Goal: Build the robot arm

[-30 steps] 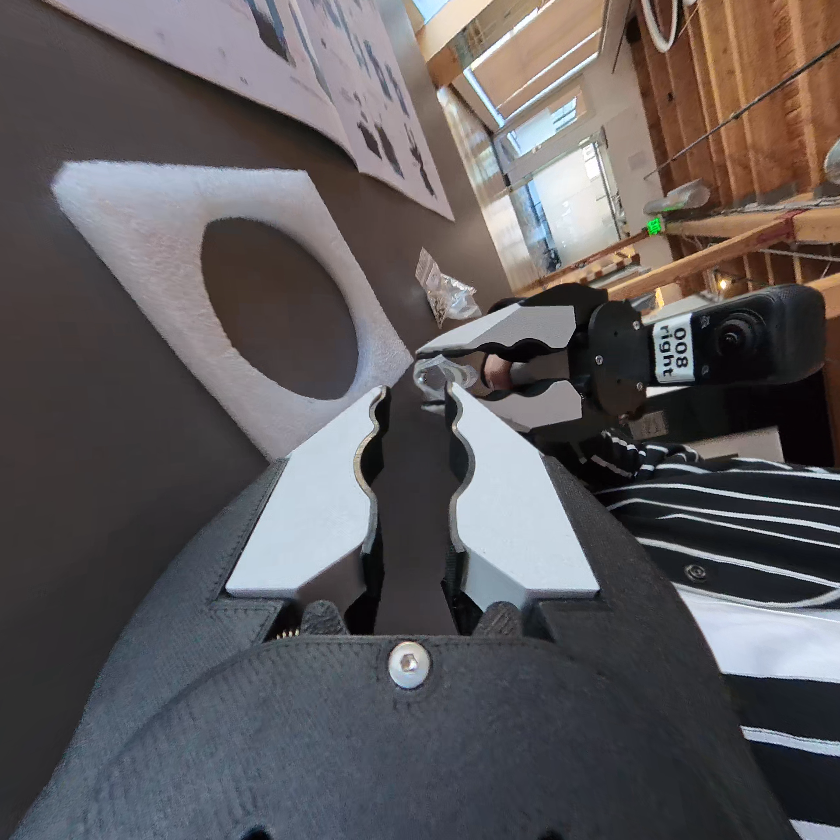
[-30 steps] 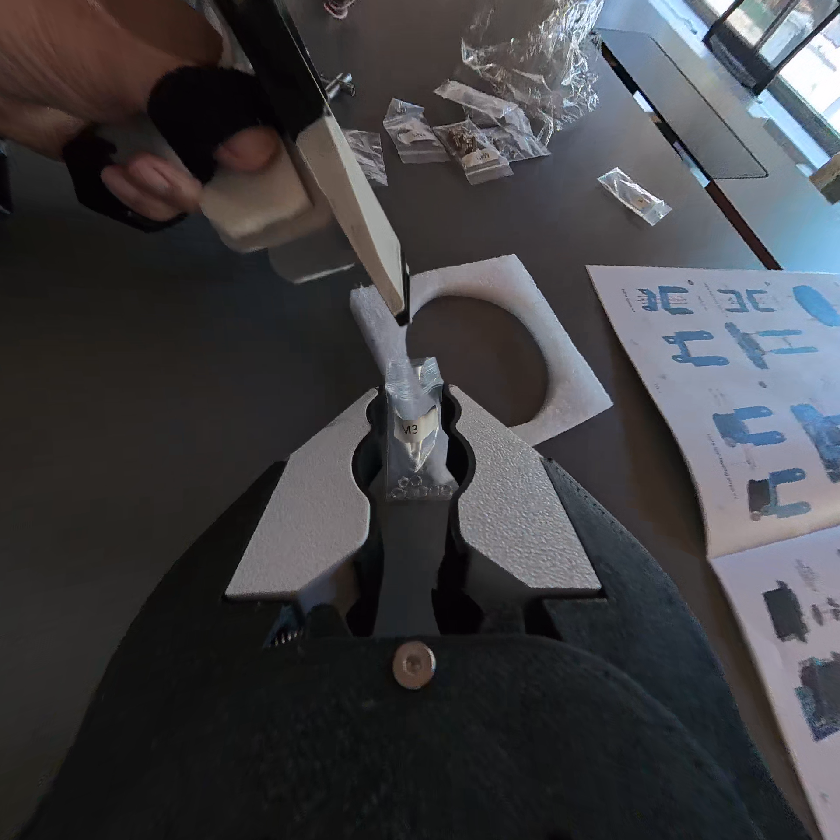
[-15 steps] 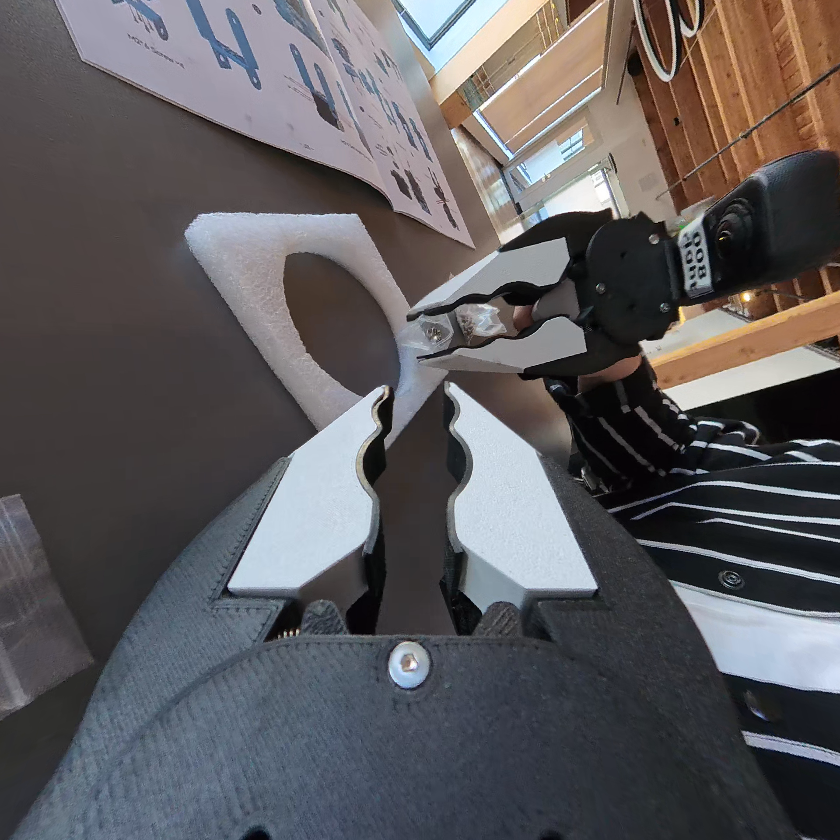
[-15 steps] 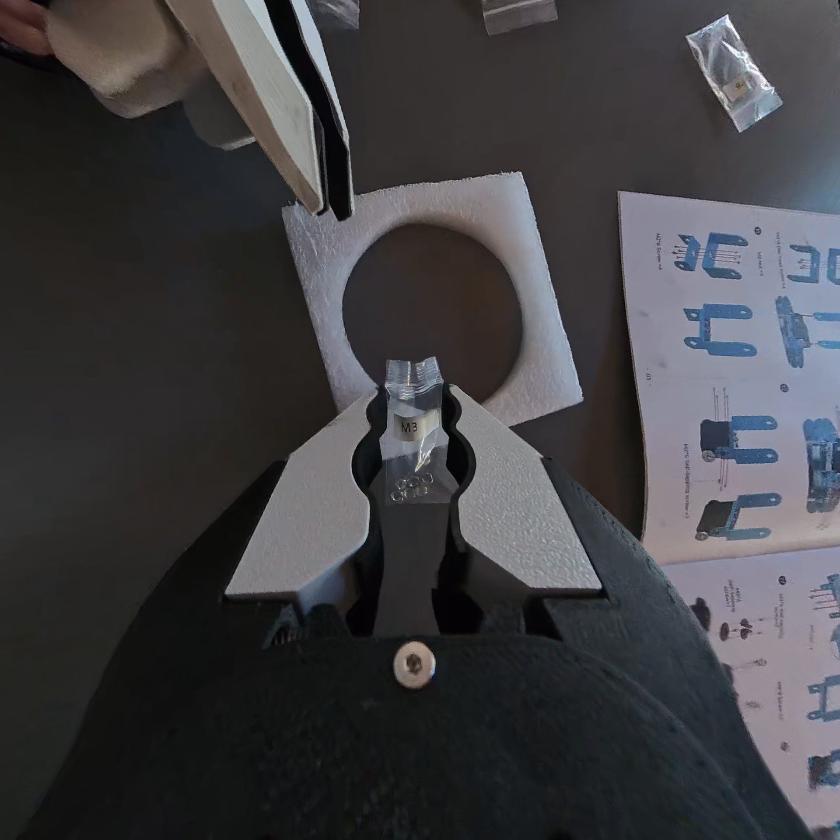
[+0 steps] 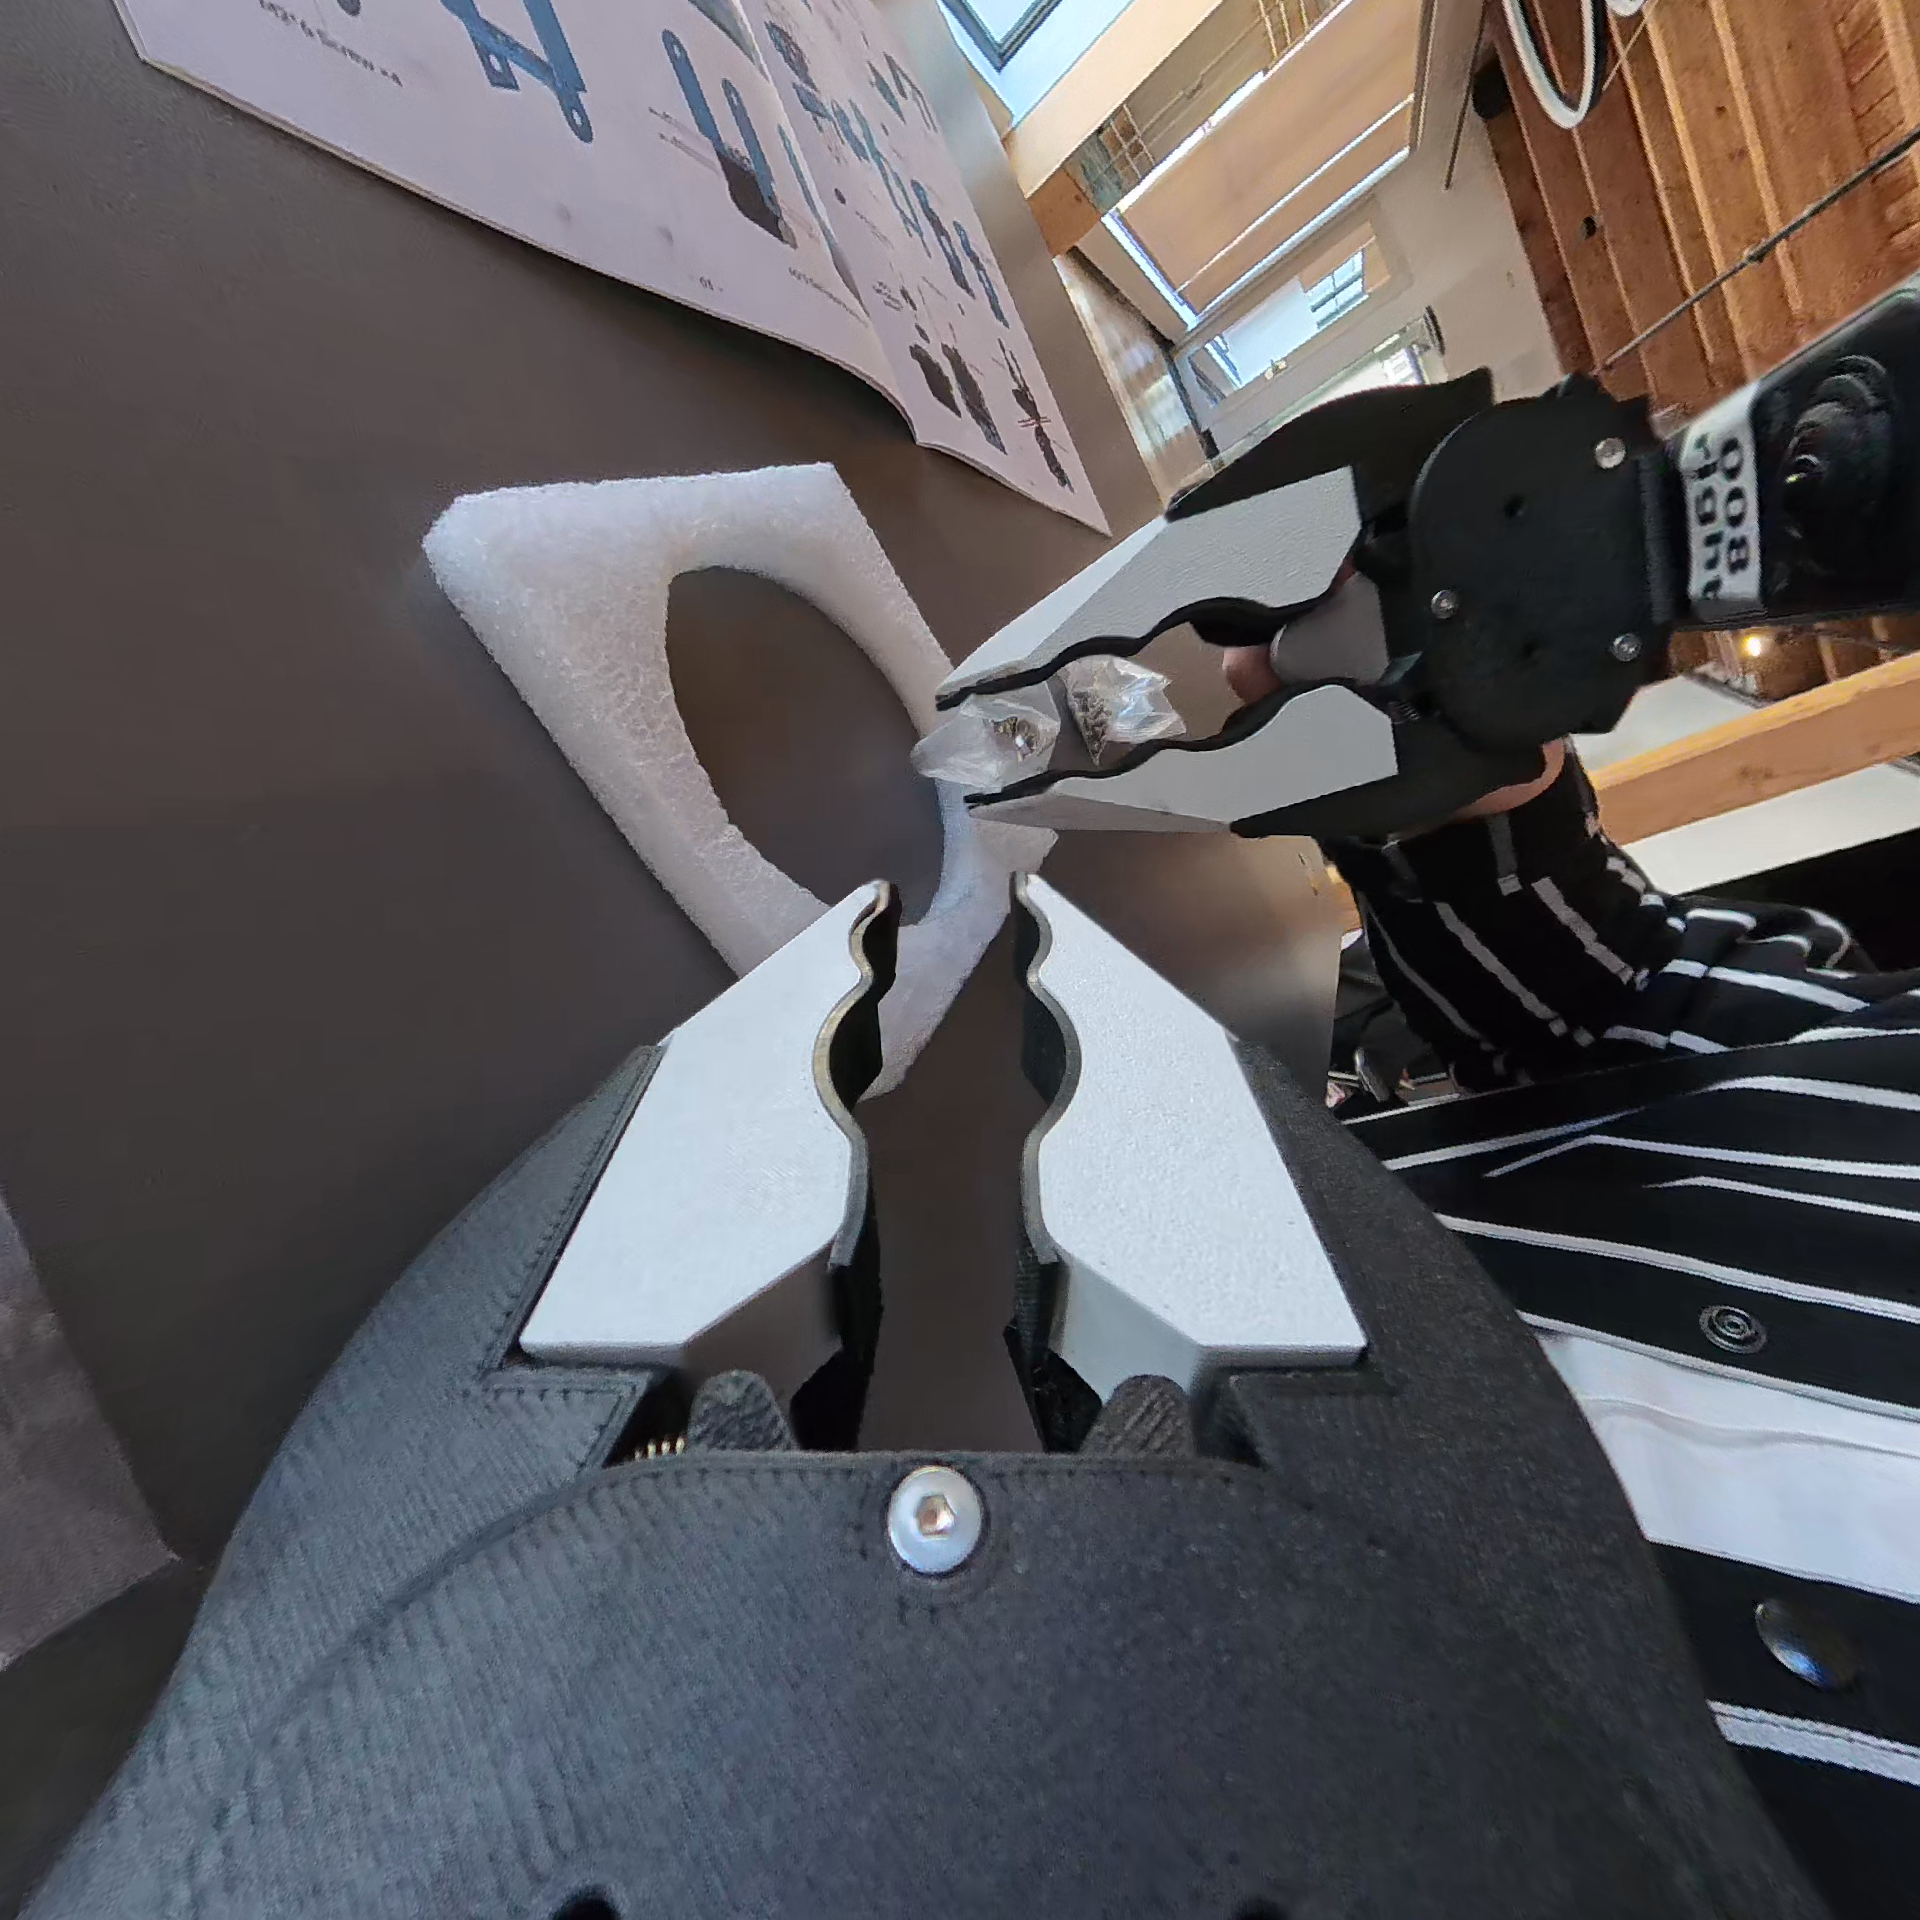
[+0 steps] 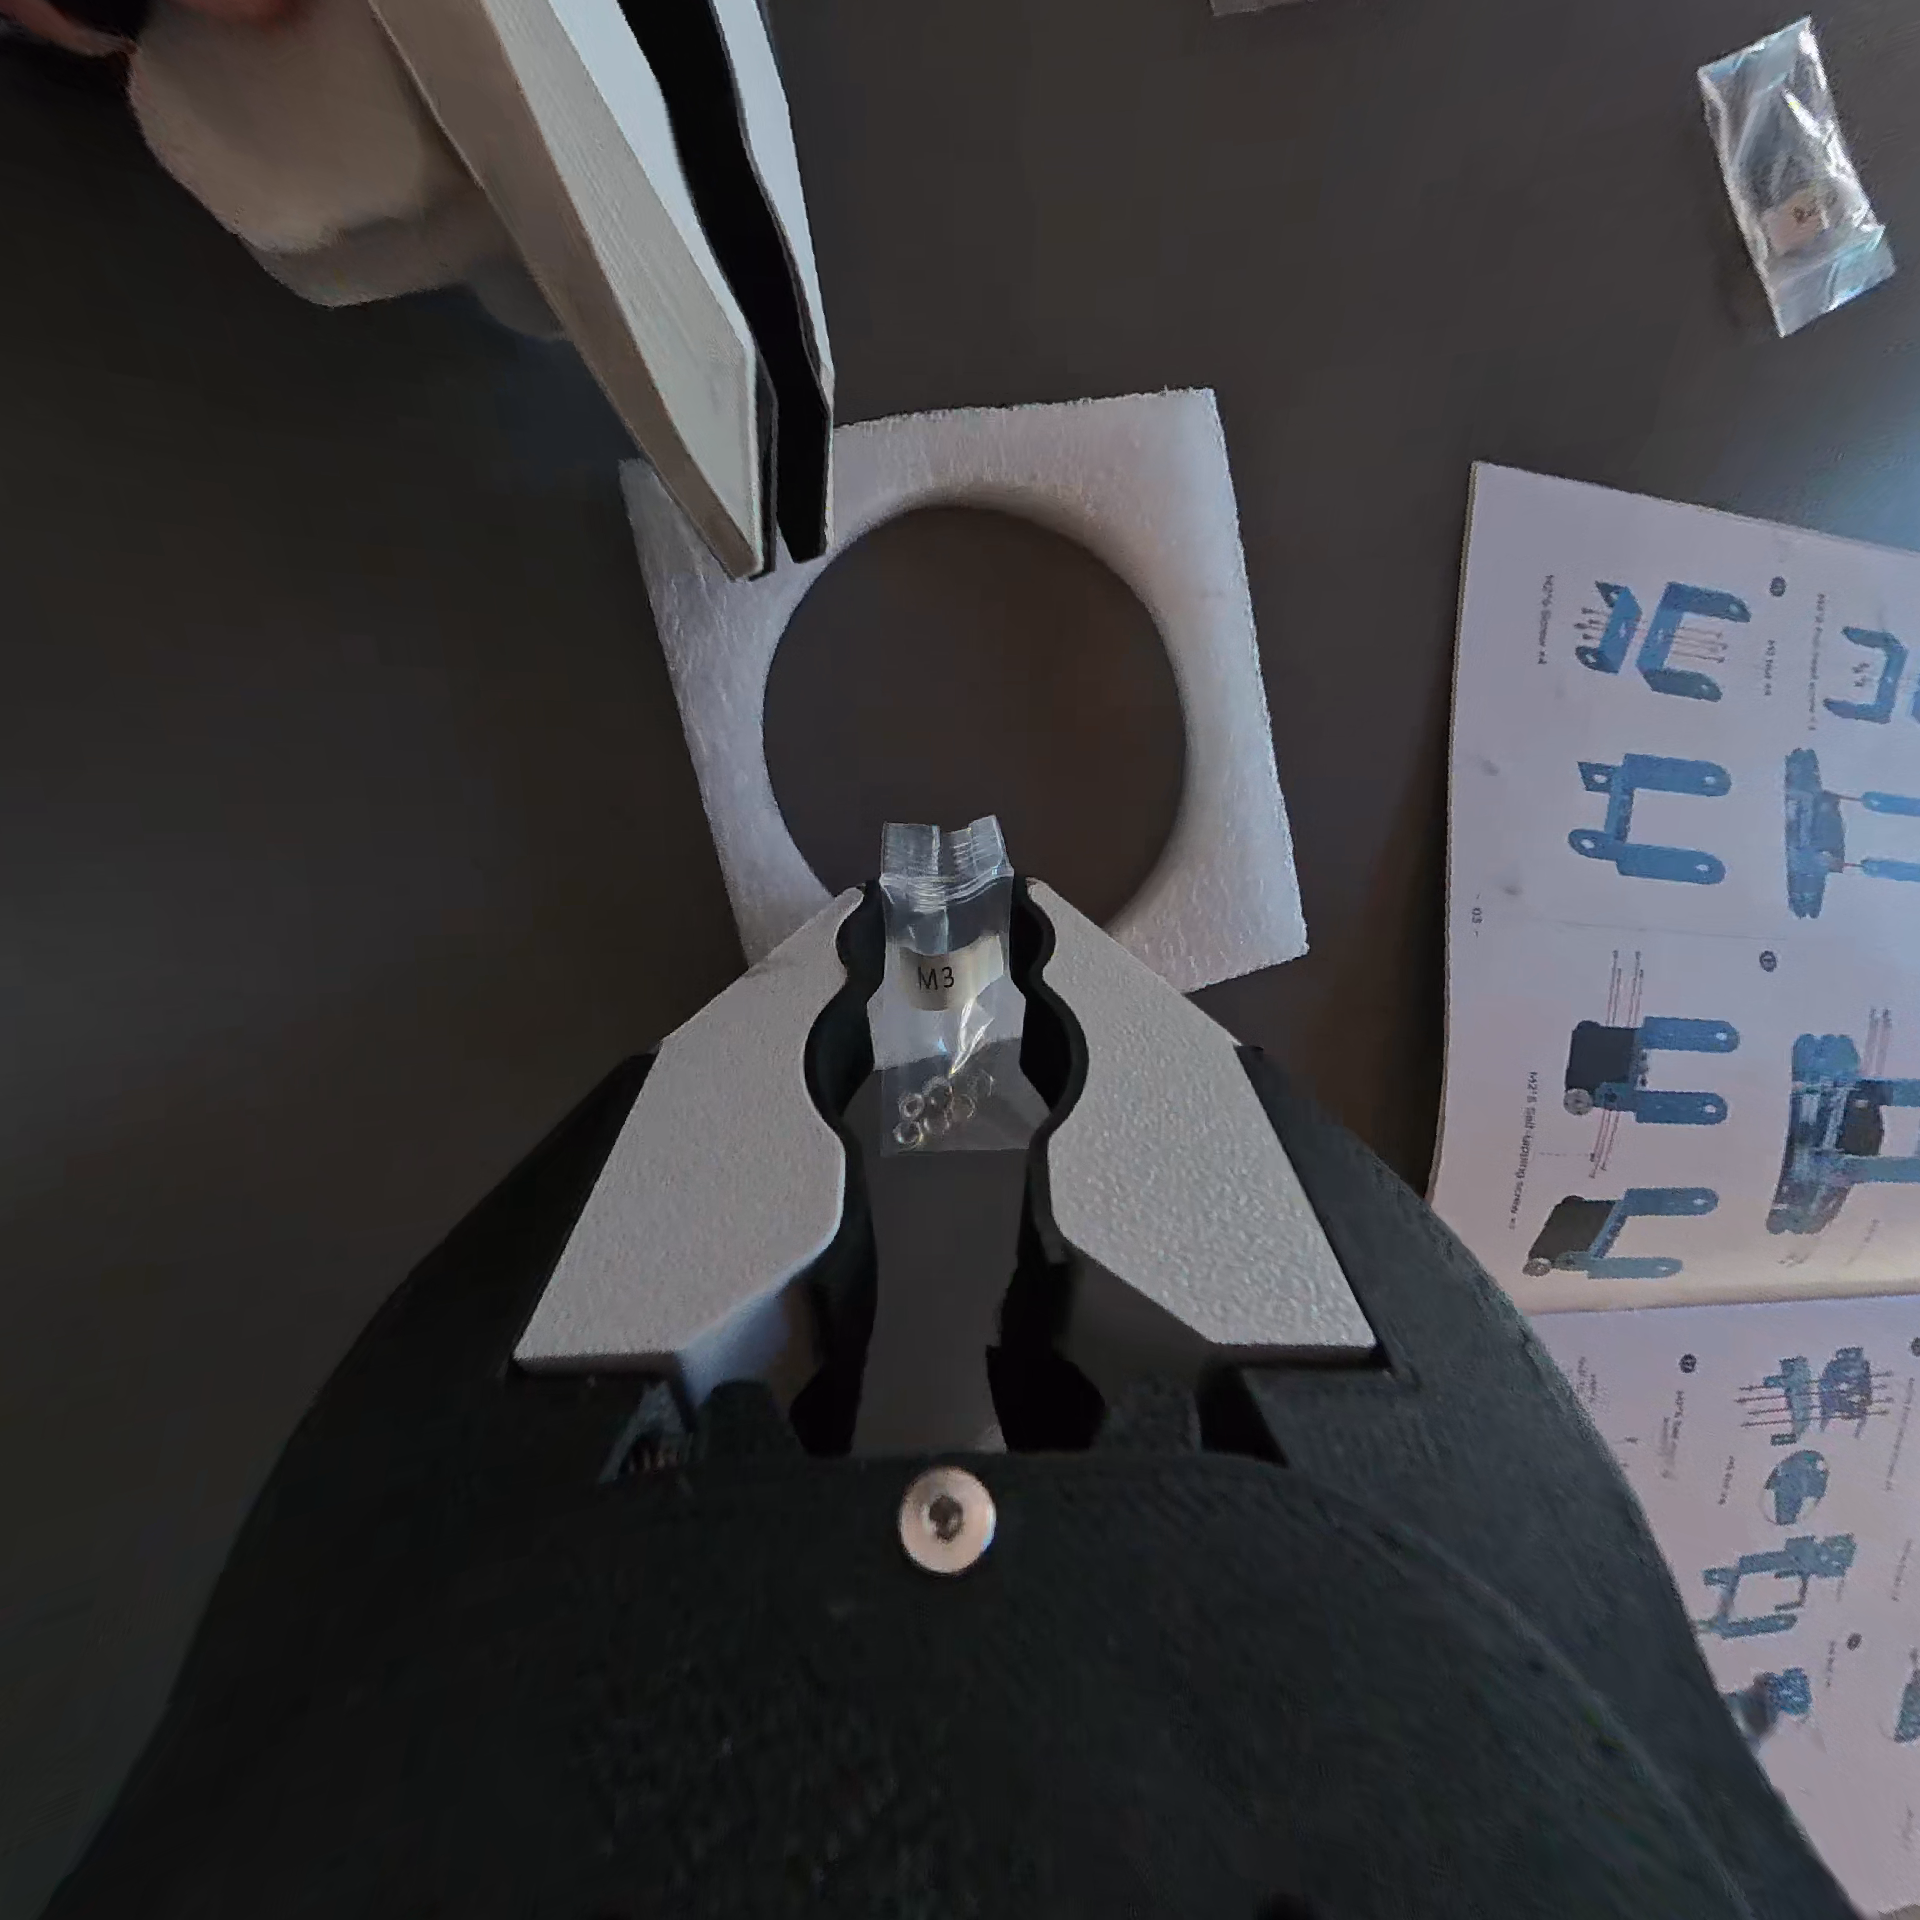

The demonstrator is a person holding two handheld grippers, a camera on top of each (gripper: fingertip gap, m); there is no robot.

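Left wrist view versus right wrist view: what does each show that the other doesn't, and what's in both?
Only the left wrist view shows the person's striped sleeve and the wooden ceiling beams. Only the right wrist view shows a second clear bag lying apart on the dark table. Both show the white foam square, the instruction sheets, the left gripper, and the right gripper shut on a small clear bag of hardware.

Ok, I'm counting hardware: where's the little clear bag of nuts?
In the right wrist view the clear bag of nuts sits pinched in the right gripper, above the near edge of the white foam square.
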